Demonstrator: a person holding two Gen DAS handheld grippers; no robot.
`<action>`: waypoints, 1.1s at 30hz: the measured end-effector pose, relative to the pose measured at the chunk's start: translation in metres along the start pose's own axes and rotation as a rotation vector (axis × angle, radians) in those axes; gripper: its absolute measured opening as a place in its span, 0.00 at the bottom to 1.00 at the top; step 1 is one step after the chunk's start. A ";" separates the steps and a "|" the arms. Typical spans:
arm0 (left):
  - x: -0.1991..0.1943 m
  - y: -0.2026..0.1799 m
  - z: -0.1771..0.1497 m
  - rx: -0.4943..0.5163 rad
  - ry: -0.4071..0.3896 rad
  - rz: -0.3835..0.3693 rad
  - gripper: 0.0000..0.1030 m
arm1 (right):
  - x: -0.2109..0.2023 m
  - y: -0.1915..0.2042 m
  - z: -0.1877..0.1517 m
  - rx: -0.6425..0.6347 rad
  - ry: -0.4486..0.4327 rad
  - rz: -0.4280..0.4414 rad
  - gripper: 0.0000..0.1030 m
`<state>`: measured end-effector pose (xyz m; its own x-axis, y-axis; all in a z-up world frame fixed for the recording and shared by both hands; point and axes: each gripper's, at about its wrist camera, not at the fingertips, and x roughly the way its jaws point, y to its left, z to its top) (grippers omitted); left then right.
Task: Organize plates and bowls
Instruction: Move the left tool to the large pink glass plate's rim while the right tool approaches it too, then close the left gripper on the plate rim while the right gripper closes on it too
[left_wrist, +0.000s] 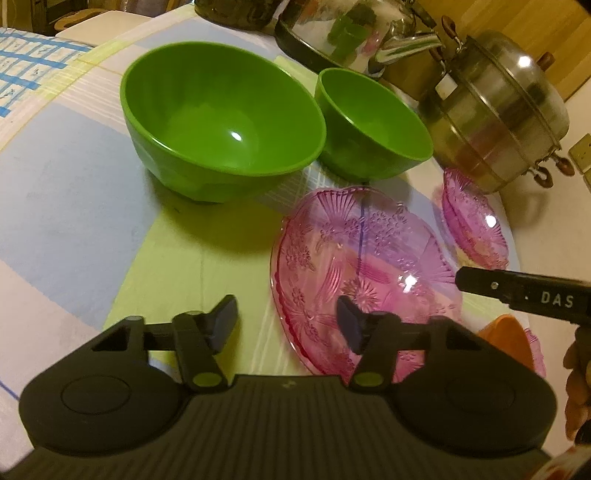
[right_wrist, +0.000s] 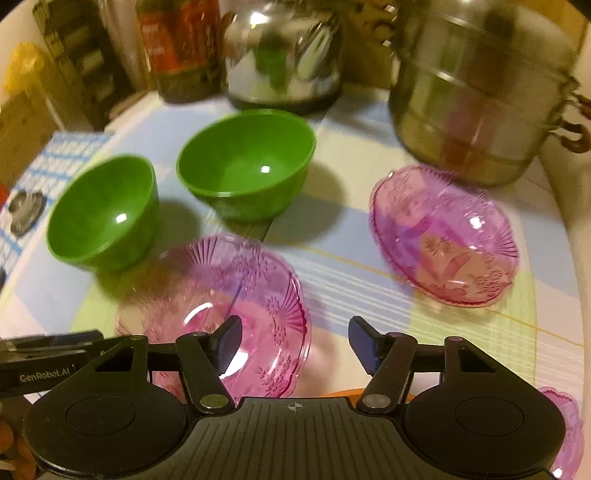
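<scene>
1. Left gripper (left_wrist: 287, 318): both dark fingers (left_wrist: 224, 318) stand apart and hold nothing; they hang above the counter (left_wrist: 74, 192), which is covered by a pastel checked cloth.
2. Right gripper (right_wrist: 295, 341): its fingers (right_wrist: 364, 343) are likewise spread and hold nothing. The left finger lies over the near pink dish in the view.
3. Large pink patterned glass dish (left_wrist: 365, 266): it rests on the counter just beyond the left gripper's right finger. In the right wrist view the same dish (right_wrist: 236, 295) sits directly ahead of the left finger.
4. Second pink patterned glass dish (right_wrist: 443, 236): it rests on the counter further right, near the base of the steel pot, apart from the first dish.
5. Large green plastic bowl (left_wrist: 221, 118): upright on the counter beyond the large pink dish.
6. Small green plastic bowl (left_wrist: 373, 125): upright just beside the large bowl, on its right; whether the two rims touch cannot be told.
7. Stacked stainless steel steamer pot (left_wrist: 498, 110): it stands at the far right of the counter.
8. Shiny steel kettle (right_wrist: 284, 55): it stands behind the green bowls.
</scene>
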<state>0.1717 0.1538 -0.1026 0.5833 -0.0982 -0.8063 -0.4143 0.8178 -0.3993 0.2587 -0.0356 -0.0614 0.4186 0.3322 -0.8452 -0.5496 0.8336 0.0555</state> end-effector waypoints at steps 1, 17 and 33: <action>0.002 0.000 0.000 0.011 0.001 0.007 0.46 | 0.004 0.000 0.000 -0.007 0.012 -0.001 0.61; 0.009 0.003 -0.001 0.019 0.006 -0.005 0.14 | 0.034 0.007 0.003 -0.052 0.100 -0.013 0.32; 0.002 0.003 -0.003 0.029 0.011 -0.004 0.11 | 0.028 0.006 0.000 -0.049 0.086 -0.041 0.09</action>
<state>0.1696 0.1548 -0.1068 0.5771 -0.1078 -0.8095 -0.3914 0.8335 -0.3900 0.2673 -0.0210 -0.0846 0.3792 0.2577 -0.8887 -0.5686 0.8226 -0.0042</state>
